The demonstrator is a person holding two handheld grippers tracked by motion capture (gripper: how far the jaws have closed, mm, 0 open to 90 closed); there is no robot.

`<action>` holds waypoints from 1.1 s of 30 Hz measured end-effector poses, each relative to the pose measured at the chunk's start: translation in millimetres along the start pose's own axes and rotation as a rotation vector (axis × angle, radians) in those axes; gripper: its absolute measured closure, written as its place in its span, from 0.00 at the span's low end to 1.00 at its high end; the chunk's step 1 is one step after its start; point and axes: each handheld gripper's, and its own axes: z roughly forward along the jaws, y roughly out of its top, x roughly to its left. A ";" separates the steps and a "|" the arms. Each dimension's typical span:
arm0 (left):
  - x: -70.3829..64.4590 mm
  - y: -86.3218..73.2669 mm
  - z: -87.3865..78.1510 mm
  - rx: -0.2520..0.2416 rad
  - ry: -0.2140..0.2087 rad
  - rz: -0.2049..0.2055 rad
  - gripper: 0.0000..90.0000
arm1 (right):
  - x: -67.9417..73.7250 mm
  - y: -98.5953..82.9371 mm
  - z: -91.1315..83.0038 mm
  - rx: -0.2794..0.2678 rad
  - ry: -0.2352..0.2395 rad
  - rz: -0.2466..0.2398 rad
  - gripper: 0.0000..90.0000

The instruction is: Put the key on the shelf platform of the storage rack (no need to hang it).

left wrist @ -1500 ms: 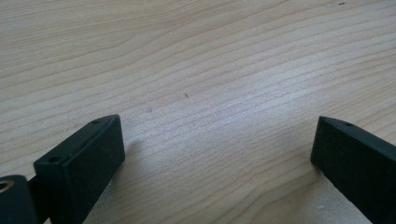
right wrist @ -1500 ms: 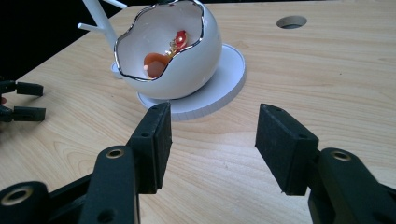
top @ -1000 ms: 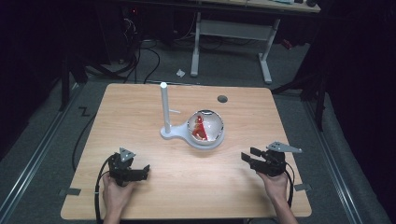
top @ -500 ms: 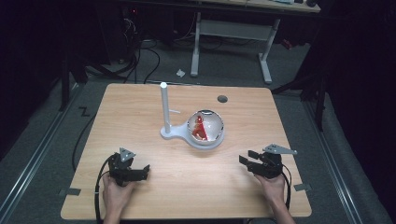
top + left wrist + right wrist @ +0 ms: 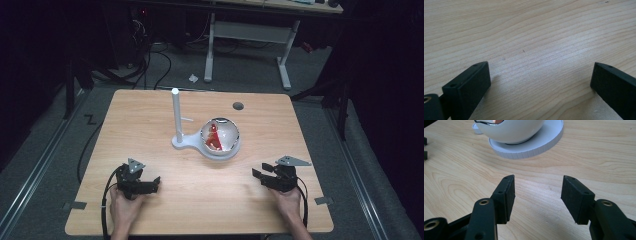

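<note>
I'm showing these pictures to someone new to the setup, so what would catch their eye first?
Most striking is the white bowl with something red inside, sitting on a round white base at the middle of the wooden table. A tall white post rises just left of it. Near the table's front edge, the left hand-held gripper and right hand-held gripper rest with jaws open, both apart from the bowl.

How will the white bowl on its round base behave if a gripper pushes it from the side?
The white bowl is round underneath and only sits in the round base, so it will probably rock or roll out. Its glossy surface looks slippery for the right gripper. The tall post may make the stand tip.
</note>
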 end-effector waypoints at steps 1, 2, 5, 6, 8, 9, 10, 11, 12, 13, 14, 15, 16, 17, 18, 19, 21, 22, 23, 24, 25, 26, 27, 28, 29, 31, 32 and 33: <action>0.0 0.0 0.0 0.000 0.000 0.000 0.03 | 0.2 -0.4 1.0 0.003 0.000 -0.003 0.50; 0.0 0.0 0.0 0.000 0.000 0.000 0.03 | 0.4 -0.6 1.6 0.005 0.000 -0.005 0.50; 0.0 0.0 0.0 0.000 0.000 0.000 0.03 | 1.4 -1.5 4.0 0.008 -0.001 -0.007 0.50; 0.0 0.0 0.0 0.000 0.000 0.000 0.03 | 1.7 -1.9 4.9 0.008 -0.003 -0.009 0.50; 0.0 0.0 0.0 0.000 0.000 0.000 0.03 | 2.1 -2.2 6.4 0.012 -0.008 -0.014 0.50; 0.0 0.0 0.0 0.000 0.000 0.000 0.03 | 2.3 -2.5 7.6 0.012 -0.013 -0.022 0.50; 0.0 0.0 0.0 0.000 0.000 0.000 0.03 | 2.6 -2.7 8.5 0.015 -0.018 -0.028 0.50; 0.0 0.0 0.0 0.000 0.000 0.000 0.03 | 3.6 -3.1 9.8 0.020 -0.029 -0.034 0.50; 0.0 0.0 0.0 0.000 0.000 0.000 0.03 | 4.2 -3.5 11.5 0.025 -0.038 -0.047 0.49; 0.0 0.0 0.0 0.000 0.000 0.000 0.03 | 5.2 -3.9 12.9 0.034 -0.047 -0.052 0.49; 0.0 0.0 0.0 0.000 0.000 0.000 0.03 | 5.9 -4.4 14.9 0.039 -0.054 -0.063 0.49; 0.0 0.0 0.0 0.000 0.000 0.001 0.03 | 6.5 -4.8 16.1 0.044 -0.059 -0.066 0.49; 0.0 0.0 0.0 0.000 0.000 0.000 0.03 | 6.9 -5.0 17.2 0.047 -0.062 -0.070 0.49; 0.0 0.0 0.0 0.000 0.000 0.000 0.03 | 7.5 -5.4 18.3 0.049 -0.063 -0.070 0.49; 0.0 0.0 0.0 0.000 0.000 0.000 0.03 | 7.4 -5.6 19.7 0.049 -0.064 -0.080 0.49; 0.0 0.0 0.0 0.000 0.000 0.000 0.03 | 7.9 -5.9 20.4 0.053 -0.065 -0.077 0.49; 0.0 0.0 0.0 0.000 0.000 0.000 0.03 | 8.7 -6.4 22.4 0.056 -0.070 -0.082 0.49; 0.0 0.0 0.0 0.000 0.000 0.000 0.03 | 9.2 -6.7 23.7 0.061 -0.072 -0.086 0.49; 0.0 0.0 0.0 0.000 0.000 0.000 0.03 | 9.2 -6.7 23.7 0.061 -0.072 -0.086 0.49; 0.0 0.0 0.0 0.000 0.000 0.000 0.03 | 9.6 -6.8 24.1 0.062 -0.073 -0.085 0.49; 0.0 0.0 0.0 0.000 0.000 0.000 0.03 | 9.9 -6.9 24.8 0.061 -0.075 -0.090 0.49; 0.0 0.0 0.0 0.000 0.000 0.000 0.03 | 10.1 -6.9 25.3 0.063 -0.078 -0.099 0.49; 0.0 0.0 0.0 0.000 0.000 0.000 0.03 | 10.7 -7.0 25.9 0.065 -0.080 -0.101 0.49; 0.0 0.0 0.0 0.000 0.000 0.000 0.03 | 11.3 -7.2 26.3 0.067 -0.083 -0.101 0.49; 0.0 0.0 0.0 0.000 0.000 0.000 0.03 | 11.5 -7.4 26.8 0.067 -0.084 -0.105 0.49; 0.0 0.0 0.0 0.000 0.000 0.000 0.03 | 12.3 -7.7 27.8 0.070 -0.088 -0.107 0.49; 0.0 0.0 0.0 0.000 0.000 0.000 0.03 | 12.7 -7.9 28.5 0.072 -0.091 -0.110 0.49; 0.0 0.0 0.0 0.000 0.000 0.000 0.03 | 12.9 -8.1 29.4 0.073 -0.090 -0.110 0.49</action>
